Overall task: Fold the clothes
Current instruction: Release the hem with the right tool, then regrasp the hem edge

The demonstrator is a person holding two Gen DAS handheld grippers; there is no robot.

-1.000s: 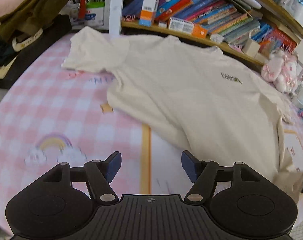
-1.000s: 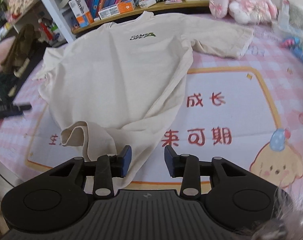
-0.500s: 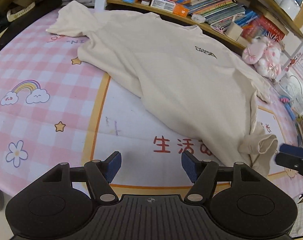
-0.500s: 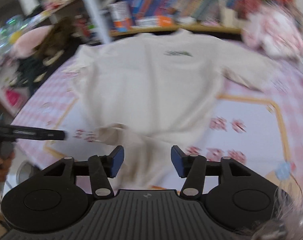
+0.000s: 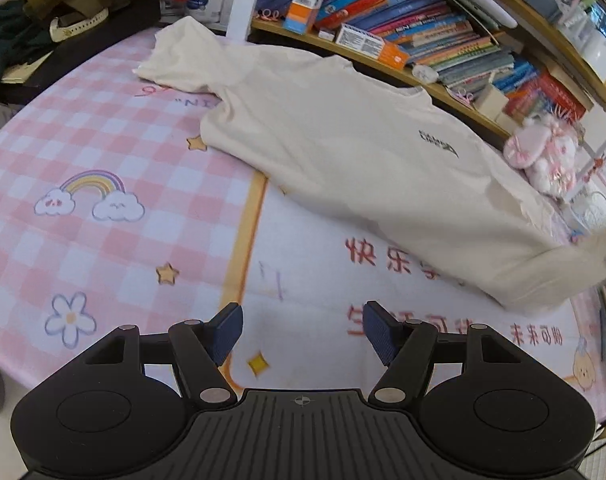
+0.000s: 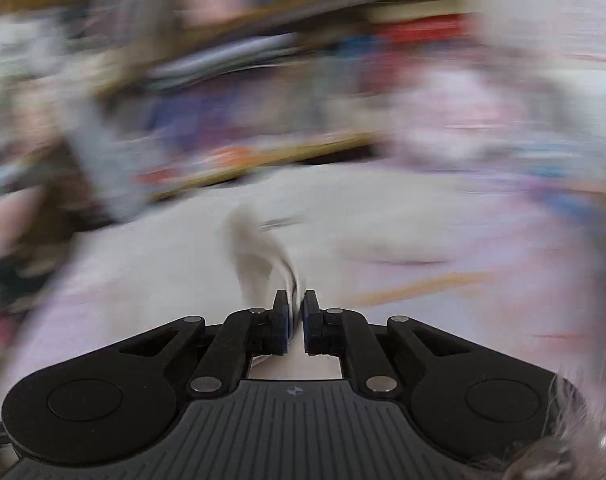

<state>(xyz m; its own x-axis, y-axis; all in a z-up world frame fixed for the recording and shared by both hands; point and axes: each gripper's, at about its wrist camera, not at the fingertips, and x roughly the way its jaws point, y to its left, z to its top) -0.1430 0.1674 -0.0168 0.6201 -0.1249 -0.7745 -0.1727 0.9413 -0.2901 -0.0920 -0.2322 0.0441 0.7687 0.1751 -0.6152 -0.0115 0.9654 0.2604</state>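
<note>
Here the cream T-shirt (image 5: 343, 152) lies spread across the pink checked mat (image 5: 83, 152) on the worktop, running from upper left to the right edge of the left wrist frame. The left gripper (image 5: 301, 330) hovers with fingers wide apart, holding nothing. In the blurred right wrist frame, the right gripper (image 6: 297, 316) has fingers pinched on a fold of the shirt.

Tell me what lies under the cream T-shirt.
The cream T-shirt lies on a pink checked mat printed with red characters and an orange border. The shirt hides the rest of the print beneath it.
</note>
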